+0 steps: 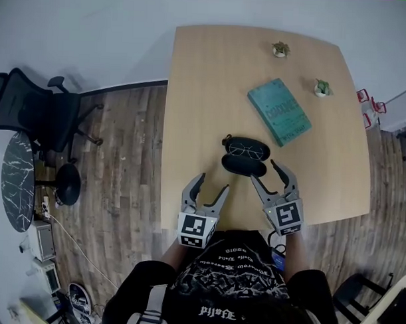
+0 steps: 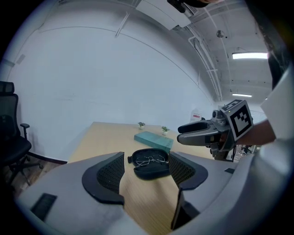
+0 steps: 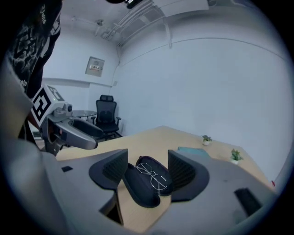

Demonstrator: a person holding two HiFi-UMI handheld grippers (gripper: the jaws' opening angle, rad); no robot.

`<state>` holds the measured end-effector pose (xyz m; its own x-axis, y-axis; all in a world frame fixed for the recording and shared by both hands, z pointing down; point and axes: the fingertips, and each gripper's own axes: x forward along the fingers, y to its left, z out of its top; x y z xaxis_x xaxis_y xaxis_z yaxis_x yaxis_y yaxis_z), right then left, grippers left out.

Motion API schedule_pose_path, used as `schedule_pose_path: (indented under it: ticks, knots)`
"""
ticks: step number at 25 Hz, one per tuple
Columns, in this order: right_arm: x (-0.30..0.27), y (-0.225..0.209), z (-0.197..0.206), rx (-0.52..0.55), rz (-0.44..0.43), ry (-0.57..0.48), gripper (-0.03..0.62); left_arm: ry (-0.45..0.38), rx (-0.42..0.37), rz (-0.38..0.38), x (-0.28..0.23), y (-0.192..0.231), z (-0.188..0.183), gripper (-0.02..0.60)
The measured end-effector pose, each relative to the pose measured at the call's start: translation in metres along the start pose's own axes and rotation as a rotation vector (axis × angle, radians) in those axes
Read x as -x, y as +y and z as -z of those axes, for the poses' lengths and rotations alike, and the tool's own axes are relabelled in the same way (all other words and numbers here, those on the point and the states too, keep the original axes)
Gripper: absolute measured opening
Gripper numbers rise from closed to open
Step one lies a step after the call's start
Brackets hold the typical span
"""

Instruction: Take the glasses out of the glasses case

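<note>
A wooden table [image 1: 205, 92] holds a teal book [image 1: 278, 111] and an open black glasses case [image 1: 245, 156] with glasses [image 1: 248, 150] inside. Near it, the left gripper [image 1: 208, 191] and right gripper [image 1: 269, 173] hover wide apart, empty.

Book [image 1: 279, 111] cover print too small to read; office chair [image 2: 10, 137] cut by left edge in left gripper view.
</note>
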<state>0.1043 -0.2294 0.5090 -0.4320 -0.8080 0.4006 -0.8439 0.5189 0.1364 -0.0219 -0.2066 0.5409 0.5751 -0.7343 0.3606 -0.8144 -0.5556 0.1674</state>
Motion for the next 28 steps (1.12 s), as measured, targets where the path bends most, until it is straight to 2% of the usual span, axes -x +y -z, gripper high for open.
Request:
schedule_pose_path:
  ticks: [3, 8, 9, 11, 18, 23, 28]
  knots:
    - [-0.016, -0.003, -0.003, 0.100, -0.062, 0.053, 0.281, 0.009, 0.028, -0.006, -0.001, 0.002, 0.004, 0.308]
    - [-0.039, 0.002, 0.009, 0.214, -0.217, 0.177, 0.278, 0.010, 0.056, -0.038, -0.003, 0.002, 0.001, 0.308]
    - [-0.044, 0.002, 0.012, 0.244, -0.237, 0.201, 0.238, 0.008, 0.056, -0.044, -0.002, 0.002, -0.001, 0.308]
    - [-0.053, 0.003, 0.017, 0.286, -0.277, 0.242, 0.227, 0.006, 0.056, -0.054, -0.001, 0.001, -0.004, 0.308]
    - [-0.084, 0.004, 0.036, 0.365, -0.398, 0.353, 0.227, 0.013, 0.069, -0.108, 0.004, 0.008, -0.004, 0.308]
    - [-0.099, 0.009, 0.065, 0.452, -0.489, 0.469, 0.227, 0.013, 0.090, -0.137, 0.010, 0.015, -0.001, 0.308]
    - [-0.114, 0.007, 0.085, 0.447, -0.525, 0.538, 0.227, 0.016, 0.102, -0.168, 0.013, 0.025, 0.000, 0.308]
